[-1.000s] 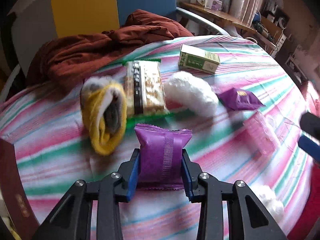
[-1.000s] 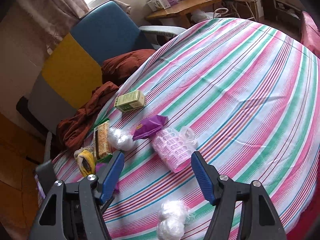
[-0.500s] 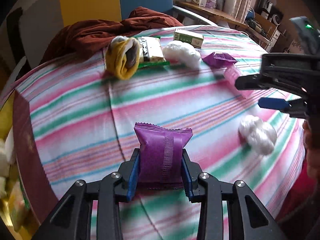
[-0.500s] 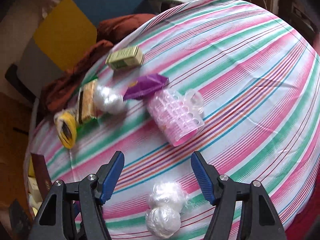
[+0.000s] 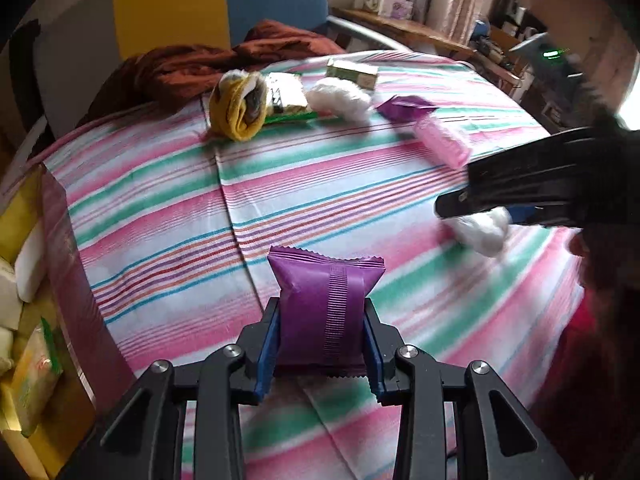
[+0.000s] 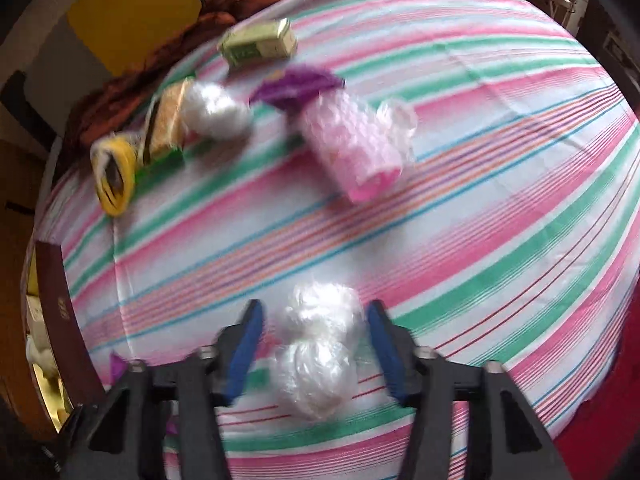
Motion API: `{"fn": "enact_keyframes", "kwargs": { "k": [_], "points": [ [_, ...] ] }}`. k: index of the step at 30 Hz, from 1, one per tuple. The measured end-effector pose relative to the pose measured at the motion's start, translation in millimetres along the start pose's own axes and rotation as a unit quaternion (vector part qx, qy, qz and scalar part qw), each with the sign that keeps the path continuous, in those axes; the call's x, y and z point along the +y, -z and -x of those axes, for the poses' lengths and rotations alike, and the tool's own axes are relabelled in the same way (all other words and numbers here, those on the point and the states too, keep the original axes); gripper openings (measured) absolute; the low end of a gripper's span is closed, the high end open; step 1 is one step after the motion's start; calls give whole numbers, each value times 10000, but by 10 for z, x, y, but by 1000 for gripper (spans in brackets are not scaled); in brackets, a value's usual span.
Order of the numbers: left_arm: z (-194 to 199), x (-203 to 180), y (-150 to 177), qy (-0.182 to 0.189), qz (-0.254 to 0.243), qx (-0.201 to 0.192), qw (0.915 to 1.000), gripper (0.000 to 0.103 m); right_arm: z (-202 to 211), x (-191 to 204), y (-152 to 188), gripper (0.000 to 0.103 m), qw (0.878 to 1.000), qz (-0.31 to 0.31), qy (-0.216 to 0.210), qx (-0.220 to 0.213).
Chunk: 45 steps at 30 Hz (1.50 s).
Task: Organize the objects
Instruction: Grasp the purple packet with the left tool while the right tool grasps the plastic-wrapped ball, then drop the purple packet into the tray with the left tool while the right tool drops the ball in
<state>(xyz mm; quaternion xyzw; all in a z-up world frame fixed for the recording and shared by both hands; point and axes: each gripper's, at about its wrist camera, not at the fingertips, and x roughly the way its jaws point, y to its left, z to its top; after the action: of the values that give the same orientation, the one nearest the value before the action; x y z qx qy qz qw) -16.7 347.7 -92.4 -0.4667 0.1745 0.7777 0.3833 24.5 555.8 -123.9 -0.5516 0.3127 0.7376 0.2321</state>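
My left gripper is shut on a purple snack packet and holds it above the striped bedcover near its left edge. My right gripper is open, its jaws either side of a clear bag of white balls, which also shows in the left wrist view. Farther back lie a pink roller pack, a second purple packet, a white fluffy bundle, a snack bar pack, a yellow sock roll and a green box.
A dark red box holding packets stands at the bed's left edge. A brown-red blanket is heaped at the back against a yellow and blue chair. A wooden shelf stands behind.
My left gripper has pulled back toward the left edge with the purple packet. My right gripper has come down and forward so its open jaws now flank the bag of white balls.
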Motion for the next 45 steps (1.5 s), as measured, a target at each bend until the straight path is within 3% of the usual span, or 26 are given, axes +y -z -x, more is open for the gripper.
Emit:
{"fn": "enact_keyframes", "kwargs": {
  "k": [6,12,21,25,31,45],
  "points": [
    [441,53,185,14,-51,-387,9992,37,86,76,90,38,9994,264,23,-236],
    [974,342,251,-203,202,-1014,9944,38,444,279,258,38,9933,651,-478,-831],
    [1614,942,475,-938,765,-1679,9783,38,726,1234,657,38,9673,1668,-1396,-1302],
    [1758,1208,632,-1191,1064,-1761,9713,38,832,1659,885,38,9500,2123,-1768,-1455],
    [1872,1648,900,-1498,1625,-1712,9601,38,815,2228,1168,38,9282,2820,-1934,-1464],
    [1866,2400,1226,-1715,2679,-1511,9360,38,772,2861,1456,38,9044,3563,-1850,-1447]
  ]
}}
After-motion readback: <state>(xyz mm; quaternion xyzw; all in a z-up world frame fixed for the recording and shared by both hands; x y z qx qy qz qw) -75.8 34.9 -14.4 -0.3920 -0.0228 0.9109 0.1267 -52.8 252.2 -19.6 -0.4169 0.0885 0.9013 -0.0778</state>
